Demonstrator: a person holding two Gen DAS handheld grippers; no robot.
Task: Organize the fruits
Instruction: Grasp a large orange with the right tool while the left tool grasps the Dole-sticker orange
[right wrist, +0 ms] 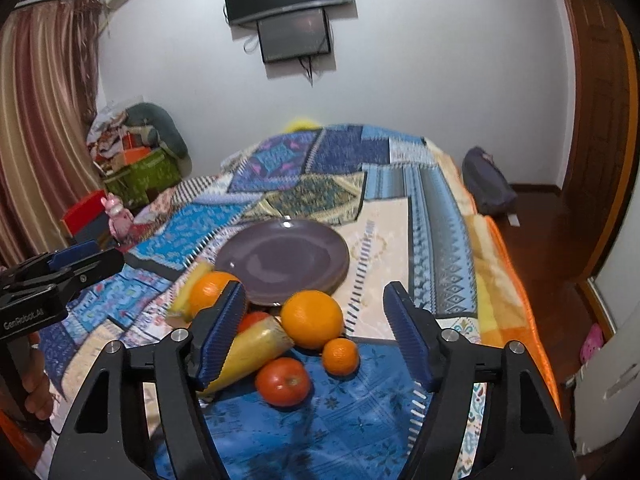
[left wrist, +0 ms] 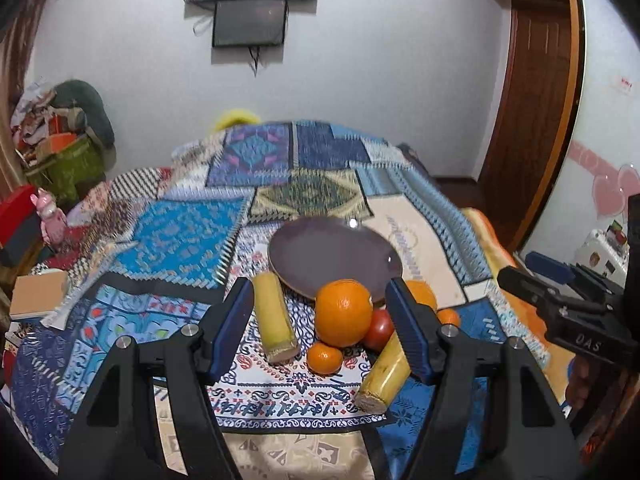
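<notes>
Fruits (right wrist: 310,313) clustered beside purple plate (right wrist: 282,260)

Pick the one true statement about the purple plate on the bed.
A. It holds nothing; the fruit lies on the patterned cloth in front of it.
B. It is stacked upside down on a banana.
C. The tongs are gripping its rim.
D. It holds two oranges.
A: the purple plate is bare, while the big orange, the tomato and the rest sit on the cloth nearer the camera.

Your bed (right wrist: 448,216) under a patchwork blanket (right wrist: 360,152), a purple plate (right wrist: 280,256), oranges (right wrist: 311,319), tomatoes (right wrist: 282,381), yellow cane pieces (left wrist: 276,320) beside it.
</notes>
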